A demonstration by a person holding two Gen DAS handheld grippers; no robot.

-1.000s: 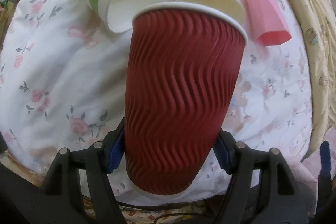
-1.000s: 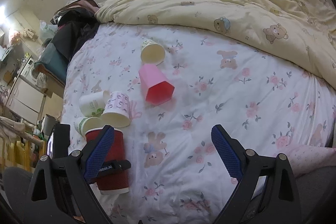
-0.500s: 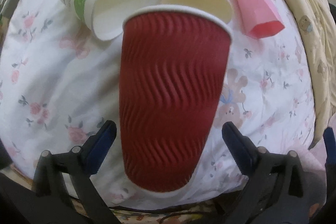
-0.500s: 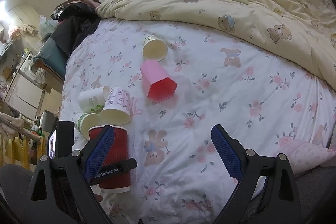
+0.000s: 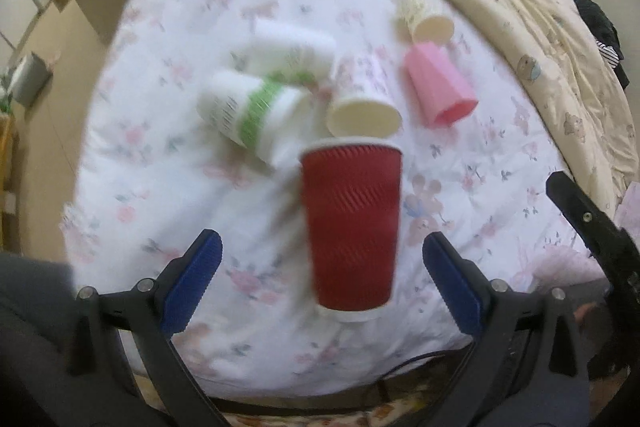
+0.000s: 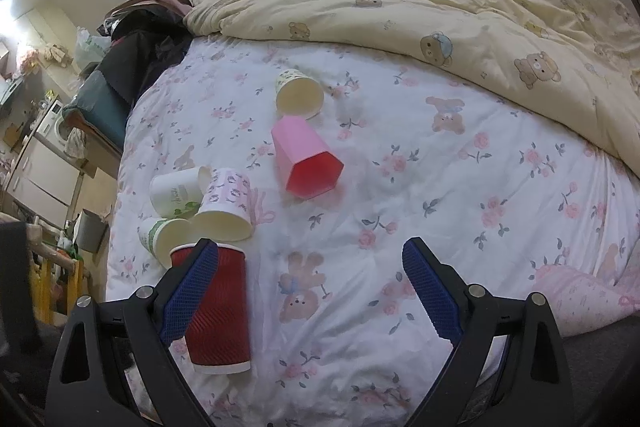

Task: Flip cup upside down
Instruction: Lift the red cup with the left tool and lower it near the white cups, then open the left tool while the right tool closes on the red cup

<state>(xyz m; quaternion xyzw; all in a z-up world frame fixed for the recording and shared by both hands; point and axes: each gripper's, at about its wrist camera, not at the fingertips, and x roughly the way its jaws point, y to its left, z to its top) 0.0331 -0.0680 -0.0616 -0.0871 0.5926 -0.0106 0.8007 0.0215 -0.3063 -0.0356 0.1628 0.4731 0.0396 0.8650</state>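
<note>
Red ribbed paper cup [image 5: 352, 227] lies on the white flowered bedsheet [image 5: 160, 187] near the bed's front edge, its white-rimmed mouth pointing toward the other cups and its base toward the camera. The left gripper [image 5: 320, 275] has its blue pads spread wide, one on each side of the red cup, and neither pad touches it; it holds nothing. One second ago these same pads were pressed against the cup's sides, and half a second ago they had already let go; now the gripper has drawn back, so the cup looks smaller and farther in the left wrist view, which is blurred. The right gripper [image 6: 316, 291] is also wide apart and empty, and it looks the same as before. Just beyond the red cup's mouth lie a white paper cup with a green band [image 5: 256, 115] and a cream paper cup with a pink pattern [image 5: 364, 103]. A pink faceted plastic cup [image 5: 440, 91] lies farther beyond, to the right.
</note>
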